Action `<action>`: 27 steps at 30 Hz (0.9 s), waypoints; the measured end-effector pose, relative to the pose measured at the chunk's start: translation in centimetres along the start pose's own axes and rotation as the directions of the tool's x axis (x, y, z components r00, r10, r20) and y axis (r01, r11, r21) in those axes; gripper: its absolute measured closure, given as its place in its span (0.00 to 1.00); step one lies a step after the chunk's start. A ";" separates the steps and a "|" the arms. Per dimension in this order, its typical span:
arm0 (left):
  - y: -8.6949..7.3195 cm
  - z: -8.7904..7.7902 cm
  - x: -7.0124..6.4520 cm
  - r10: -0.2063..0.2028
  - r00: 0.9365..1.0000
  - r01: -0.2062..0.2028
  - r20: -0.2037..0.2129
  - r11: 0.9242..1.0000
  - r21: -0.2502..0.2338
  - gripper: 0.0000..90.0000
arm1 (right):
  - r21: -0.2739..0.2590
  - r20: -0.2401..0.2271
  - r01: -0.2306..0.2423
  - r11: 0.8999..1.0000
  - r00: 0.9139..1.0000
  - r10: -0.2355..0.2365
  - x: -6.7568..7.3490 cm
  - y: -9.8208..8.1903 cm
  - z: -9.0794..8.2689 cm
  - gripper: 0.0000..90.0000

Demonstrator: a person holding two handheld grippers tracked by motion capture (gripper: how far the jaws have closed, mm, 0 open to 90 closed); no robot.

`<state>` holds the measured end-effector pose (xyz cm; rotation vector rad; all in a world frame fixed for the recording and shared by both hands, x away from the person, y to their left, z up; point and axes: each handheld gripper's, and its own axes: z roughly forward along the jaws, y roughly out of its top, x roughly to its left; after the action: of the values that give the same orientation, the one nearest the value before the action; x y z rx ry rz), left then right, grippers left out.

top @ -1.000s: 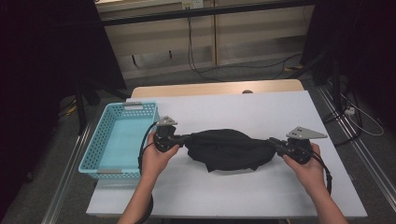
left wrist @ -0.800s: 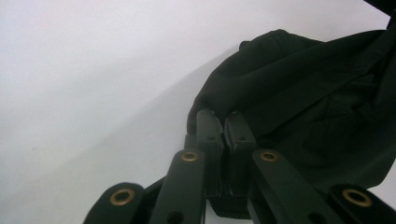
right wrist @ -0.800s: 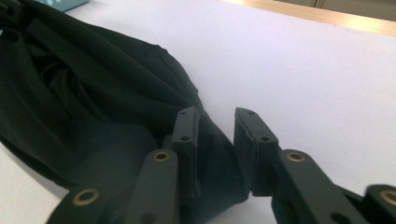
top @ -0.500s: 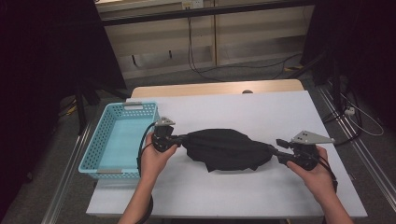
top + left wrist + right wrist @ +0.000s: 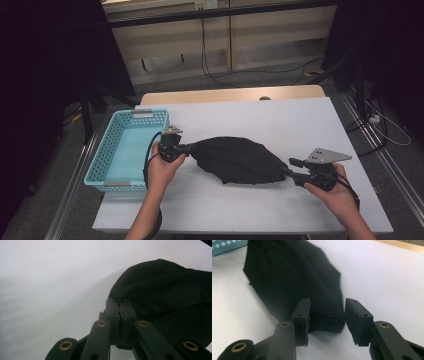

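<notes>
Letting go, my right gripper (image 5: 326, 321) had just spread its jaws off the black cloth (image 5: 237, 159), which lay mid-table (image 5: 300, 120) beside the blue basket (image 5: 111, 156). My left gripper (image 5: 119, 305) stayed clamped on its near end, so I judged that end set down.

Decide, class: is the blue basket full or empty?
Empty. The high view shows the blue basket's bare floor, and the black cloth lies outside it on the table.

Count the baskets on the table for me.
1. The blue basket sits at the table's left edge, beside the left gripper, apart from the black cloth. Nothing suggests another is hidden.
</notes>
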<state>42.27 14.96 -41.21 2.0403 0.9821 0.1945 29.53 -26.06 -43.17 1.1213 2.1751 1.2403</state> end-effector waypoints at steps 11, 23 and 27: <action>-0.5 0.3 -0.7 0.012 0.999 -0.012 0.030 1.000 0.004 0.95 | 0.057 -0.071 0.079 0.995 0.995 -0.075 2.6 0.4 1.8 0.51; -1.0 0.0 -0.6 0.026 1.000 -0.026 0.013 0.999 -0.037 0.54 | 0.139 -0.009 0.107 0.984 0.994 -0.107 2.0 -0.3 2.8 0.79; -1.1 0.0 -0.9 0.033 0.999 -0.032 0.020 0.999 -0.034 0.45 | 0.096 0.007 0.063 0.993 0.998 -0.064 0.9 0.1 2.1 0.94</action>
<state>41.02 14.74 -41.89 2.0248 0.9271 0.2051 30.39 -24.23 -44.16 1.0842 2.2658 1.1115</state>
